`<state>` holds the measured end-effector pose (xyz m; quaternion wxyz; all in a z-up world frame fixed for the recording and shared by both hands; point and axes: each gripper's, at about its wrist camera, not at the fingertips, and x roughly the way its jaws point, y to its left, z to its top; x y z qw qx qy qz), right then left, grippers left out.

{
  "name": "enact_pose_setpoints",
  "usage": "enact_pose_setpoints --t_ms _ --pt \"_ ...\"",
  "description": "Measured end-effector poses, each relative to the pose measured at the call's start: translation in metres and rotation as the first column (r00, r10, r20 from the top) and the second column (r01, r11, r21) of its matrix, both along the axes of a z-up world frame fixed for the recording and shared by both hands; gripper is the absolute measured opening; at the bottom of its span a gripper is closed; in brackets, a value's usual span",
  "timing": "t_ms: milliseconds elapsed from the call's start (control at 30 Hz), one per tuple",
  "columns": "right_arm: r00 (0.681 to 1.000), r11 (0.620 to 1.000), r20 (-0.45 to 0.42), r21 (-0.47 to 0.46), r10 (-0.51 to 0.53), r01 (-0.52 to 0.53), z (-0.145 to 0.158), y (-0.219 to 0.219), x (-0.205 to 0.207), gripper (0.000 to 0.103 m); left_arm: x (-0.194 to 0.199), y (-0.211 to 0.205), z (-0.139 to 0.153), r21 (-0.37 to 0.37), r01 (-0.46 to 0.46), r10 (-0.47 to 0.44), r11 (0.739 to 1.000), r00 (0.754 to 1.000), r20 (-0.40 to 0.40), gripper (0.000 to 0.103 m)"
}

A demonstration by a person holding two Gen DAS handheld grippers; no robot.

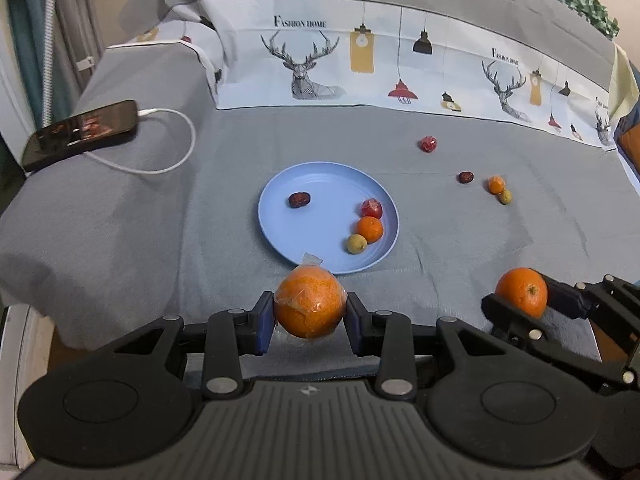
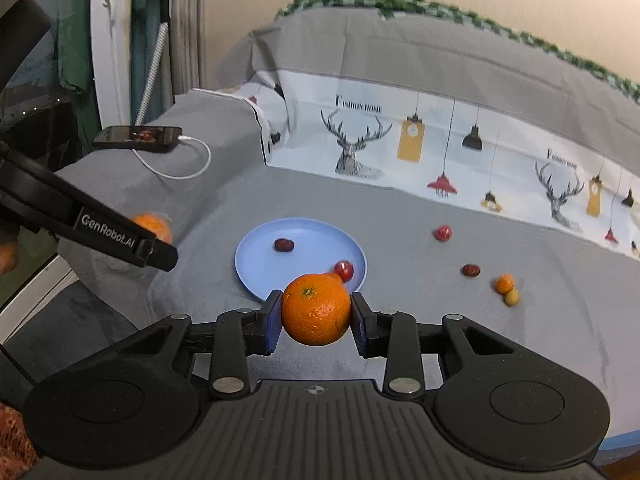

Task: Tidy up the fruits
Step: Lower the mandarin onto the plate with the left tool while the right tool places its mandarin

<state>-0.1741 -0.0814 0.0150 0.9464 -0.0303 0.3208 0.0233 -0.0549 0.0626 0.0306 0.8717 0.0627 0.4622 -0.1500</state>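
1. The left gripper is clenched on a plastic-wrapped orange, both blue pads pressed against its sides, held just short of the 6 o'clock rim of the blue plate.
2. The right gripper is grasping a bare orange, stem end tilted up toward 11 o'clock; in the left wrist view this same fruit sits at 3 o'clock of the wrapped one, well apart from it.
3. On the plate lie a dark date toward 10 o'clock, and a cluster at 4 o'clock: a wrapped red fruit, a small mandarin and a yellow-green fruit, each touching its neighbour.
4. Loose on the grey cloth at 2 o'clock of the plate: another red wrapped fruit, a second date, a small orange touching a greenish fruit.
5. A phone with a white cable rests on the raised grey armrest at 10 o'clock.
6. A deer-print cloth hangs along the back at 12 o'clock.
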Motion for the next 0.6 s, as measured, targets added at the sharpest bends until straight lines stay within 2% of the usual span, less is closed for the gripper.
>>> enact_pose_setpoints --t_ms 267,600 --pt "0.998 0.999 -0.055 0.031 -0.006 0.008 -0.02 -0.007 0.058 0.036 0.064 -0.024 -0.031 0.058 0.016 -0.012 0.998 0.998 -0.067 0.04" --pt "0.991 1.0 -0.132 0.03 -0.005 0.009 -0.071 -0.016 0.144 0.037 0.14 -0.048 -0.078 0.101 0.039 -0.025 0.994 0.99 -0.137 0.04"
